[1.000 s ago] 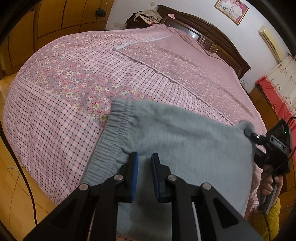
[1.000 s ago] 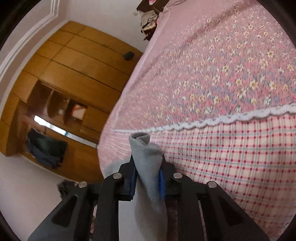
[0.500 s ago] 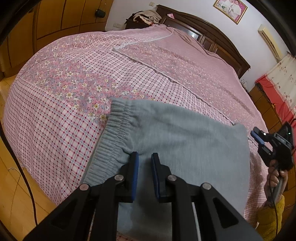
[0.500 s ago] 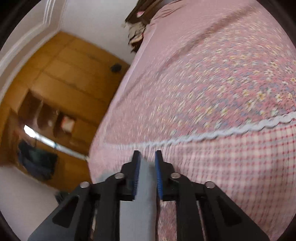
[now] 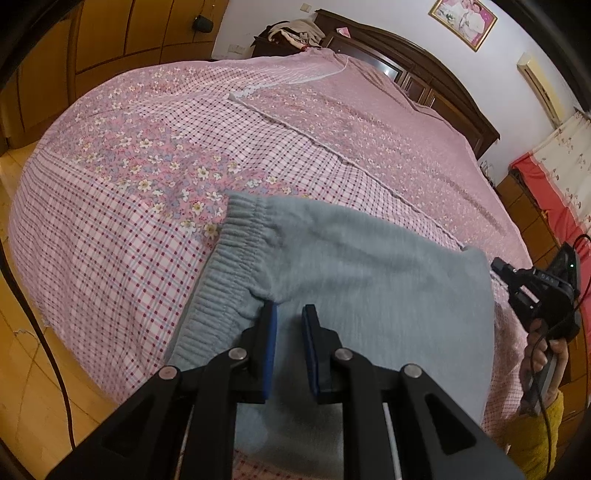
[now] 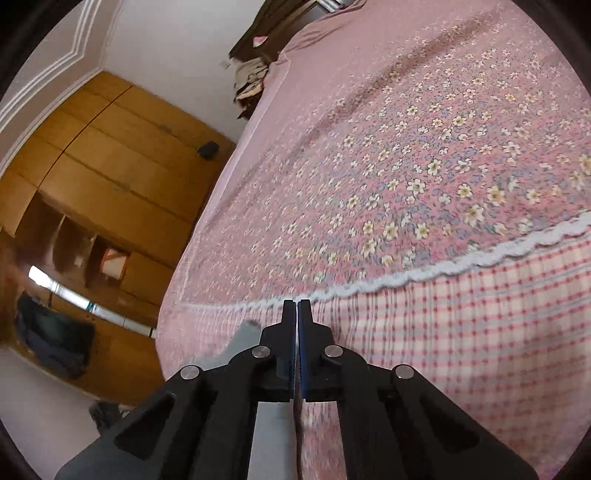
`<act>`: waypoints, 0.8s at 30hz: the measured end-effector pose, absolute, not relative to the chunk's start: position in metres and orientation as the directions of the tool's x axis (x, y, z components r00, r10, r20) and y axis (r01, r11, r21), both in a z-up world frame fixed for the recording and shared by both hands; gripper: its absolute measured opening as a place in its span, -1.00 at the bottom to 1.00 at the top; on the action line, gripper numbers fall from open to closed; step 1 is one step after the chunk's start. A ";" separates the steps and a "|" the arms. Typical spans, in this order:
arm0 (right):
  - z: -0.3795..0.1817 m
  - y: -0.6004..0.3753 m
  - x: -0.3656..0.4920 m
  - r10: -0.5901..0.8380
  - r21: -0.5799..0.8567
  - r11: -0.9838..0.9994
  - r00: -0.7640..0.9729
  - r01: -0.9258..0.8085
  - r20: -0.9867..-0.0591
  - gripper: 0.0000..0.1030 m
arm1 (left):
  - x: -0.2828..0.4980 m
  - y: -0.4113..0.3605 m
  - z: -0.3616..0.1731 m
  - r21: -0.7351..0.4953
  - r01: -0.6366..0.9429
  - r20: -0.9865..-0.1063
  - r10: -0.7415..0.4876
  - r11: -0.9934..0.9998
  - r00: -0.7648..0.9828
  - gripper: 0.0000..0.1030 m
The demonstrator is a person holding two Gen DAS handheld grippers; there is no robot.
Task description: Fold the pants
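Note:
The grey-blue pants point(image 5: 354, 284) lie folded on the pink bedspread point(image 5: 147, 155), elastic waistband point(image 5: 229, 266) at the left. My left gripper point(image 5: 289, 314) is open, its blue pads just over the cloth near the waistband, holding nothing. My right gripper point(image 6: 297, 306) is shut with nothing between the fingers; it also shows in the left wrist view point(image 5: 532, 284), just off the pants' right edge. A sliver of the pants point(image 6: 245, 336) shows left of its fingers.
The bed's near edge drops to a wooden floor point(image 5: 29, 369) with a black cable point(image 5: 55, 369). Wooden wardrobes point(image 6: 103, 177) stand to the left. A dark headboard point(image 5: 424, 62) and a clothes pile point(image 5: 291, 33) are at the far end.
My right gripper let go of the pants' corner, drew back to the right and closed empty. The corner dropped flat on the bed. My left gripper stayed open in place.

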State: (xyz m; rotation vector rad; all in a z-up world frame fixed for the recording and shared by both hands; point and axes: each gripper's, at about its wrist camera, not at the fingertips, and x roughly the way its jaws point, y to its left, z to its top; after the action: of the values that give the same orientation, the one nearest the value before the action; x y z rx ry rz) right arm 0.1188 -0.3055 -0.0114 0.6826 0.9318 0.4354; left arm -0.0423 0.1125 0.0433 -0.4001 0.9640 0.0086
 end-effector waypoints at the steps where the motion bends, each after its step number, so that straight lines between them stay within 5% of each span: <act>1: -0.008 -0.303 0.114 0.621 0.693 0.717 0.516 -0.070 -0.590 -0.91 | -0.046 0.112 0.047 -0.318 -0.181 -0.800 -0.161 0.931 0.578 -0.71; 9: -0.009 -0.282 0.062 0.635 0.665 0.739 0.439 -0.106 -0.636 -0.30 | -0.076 0.106 0.073 -0.267 -0.136 -0.783 -0.133 0.954 0.607 -0.67; 14: -0.018 -0.265 0.022 0.598 0.620 0.778 0.418 -0.097 -0.684 -0.27 | -0.087 0.103 0.076 -0.214 -0.126 -0.791 -0.096 0.969 0.604 -0.44; 24: -0.064 -0.233 -0.009 0.589 0.601 0.794 0.358 -0.088 -0.725 -0.17 | -0.087 0.107 0.043 -0.237 -0.157 -0.829 -0.115 0.959 0.547 -0.43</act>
State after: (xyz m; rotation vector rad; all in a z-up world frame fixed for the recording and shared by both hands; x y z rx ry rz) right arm -0.0095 -0.2335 -0.0638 0.5141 1.1296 0.4620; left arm -0.0870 0.1069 0.0429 -0.2993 0.9960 0.0249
